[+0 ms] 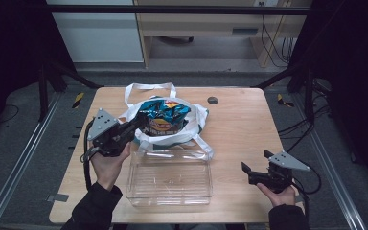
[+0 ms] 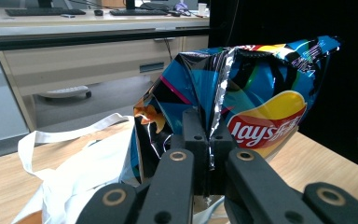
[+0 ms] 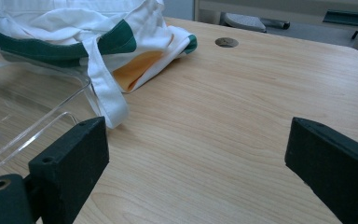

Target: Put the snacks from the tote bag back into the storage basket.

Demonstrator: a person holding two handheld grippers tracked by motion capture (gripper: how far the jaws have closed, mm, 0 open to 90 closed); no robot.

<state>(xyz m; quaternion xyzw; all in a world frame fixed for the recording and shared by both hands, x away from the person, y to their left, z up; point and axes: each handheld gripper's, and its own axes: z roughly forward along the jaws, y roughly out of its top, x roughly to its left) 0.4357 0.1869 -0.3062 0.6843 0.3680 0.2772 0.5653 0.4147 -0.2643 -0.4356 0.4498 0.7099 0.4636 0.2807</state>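
Nearest the high camera, a clear plastic tray (image 1: pixel 170 178) sits empty on the desk (image 1: pixel 239 129), between the person's two forearms. Just behind it lies a white cloth bag (image 1: pixel 194 125) with green trim and white handles, its mouth open, one strap draped over the tray's far rim. A blue Lay's crisp packet (image 1: pixel 165 115) stands up out of the bag; in the left gripper view it rises above the white cloth with its crimped foil seam upright. The left gripper (image 1: pixel 133 128) has its jaws closed tight on that seam, the packet's side pinched between them, and the left hand (image 1: pixel 108 165) holds the tool at the tray's left corner. The right gripper (image 1: pixel 255 165) rests well apart at the desk's right side, jaws spread wide with nothing between them, aimed across bare wood toward the bag. A small round dark grommet (image 1: pixel 212 100) is set in the desk beyond the bag.
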